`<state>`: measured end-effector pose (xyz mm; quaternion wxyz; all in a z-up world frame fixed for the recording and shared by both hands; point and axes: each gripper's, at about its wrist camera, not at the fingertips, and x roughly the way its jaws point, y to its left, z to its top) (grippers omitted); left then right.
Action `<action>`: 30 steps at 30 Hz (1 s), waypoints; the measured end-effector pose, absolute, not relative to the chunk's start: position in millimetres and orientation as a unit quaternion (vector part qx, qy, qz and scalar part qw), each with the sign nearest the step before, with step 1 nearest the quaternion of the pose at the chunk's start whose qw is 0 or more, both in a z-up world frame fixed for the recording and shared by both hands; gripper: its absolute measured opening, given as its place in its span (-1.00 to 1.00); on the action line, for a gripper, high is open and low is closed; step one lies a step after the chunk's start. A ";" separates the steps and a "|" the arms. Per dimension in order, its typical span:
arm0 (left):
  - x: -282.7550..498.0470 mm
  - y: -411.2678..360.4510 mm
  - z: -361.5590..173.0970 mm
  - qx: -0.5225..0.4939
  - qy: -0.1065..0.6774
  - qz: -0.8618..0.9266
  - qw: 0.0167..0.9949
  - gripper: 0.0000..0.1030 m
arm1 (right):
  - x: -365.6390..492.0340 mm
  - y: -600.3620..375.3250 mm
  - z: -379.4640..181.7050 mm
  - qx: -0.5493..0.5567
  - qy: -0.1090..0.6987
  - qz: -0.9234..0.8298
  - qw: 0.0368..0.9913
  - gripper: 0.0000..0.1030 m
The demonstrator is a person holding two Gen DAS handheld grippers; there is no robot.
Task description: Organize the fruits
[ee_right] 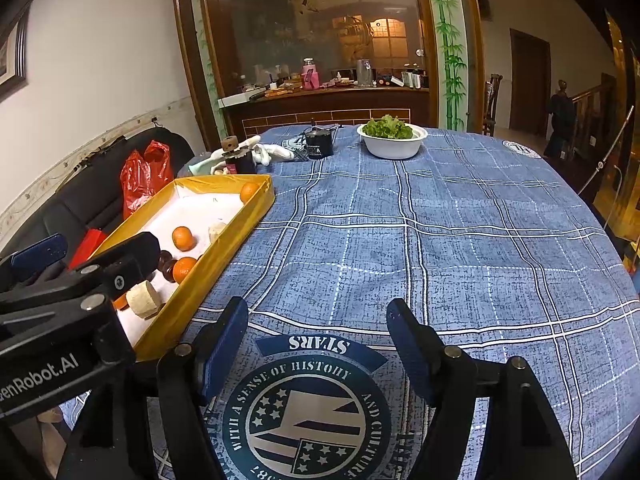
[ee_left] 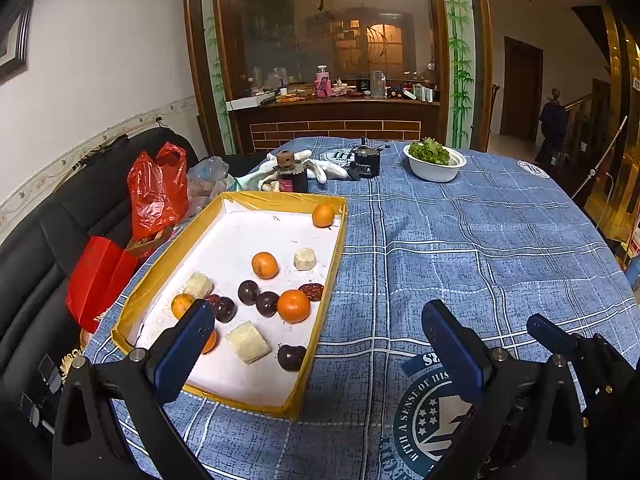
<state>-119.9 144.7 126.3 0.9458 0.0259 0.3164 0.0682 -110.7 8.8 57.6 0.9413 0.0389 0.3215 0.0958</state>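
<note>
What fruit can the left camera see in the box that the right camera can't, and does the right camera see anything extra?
Only the left wrist view shows the red dates, the dark plum in the box's near corner and the pale fruit chunk at the box's left side.

Only the right wrist view shows the whole round crest printed on the tablecloth; the left view cuts it off.

Both show the yellow box, the orange in its far corner, the white bowl of greens, and both open grippers, left and right.
</note>
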 end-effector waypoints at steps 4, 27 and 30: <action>-120.1 145.5 125.4 0.027 0.315 0.072 0.946 1.00 | -111.4 8.9 57.9 0.039 0.319 0.094 0.942 0.49; -228.7 162.3 202.9 0.001 0.046 0.219 0.975 1.00 | -160.2 12.4 96.2 0.034 0.238 0.112 0.964 0.66; -217.2 166.6 199.5 -0.012 0.096 0.196 0.976 1.00 | -166.6 14.1 98.6 0.027 0.229 0.116 0.966 0.76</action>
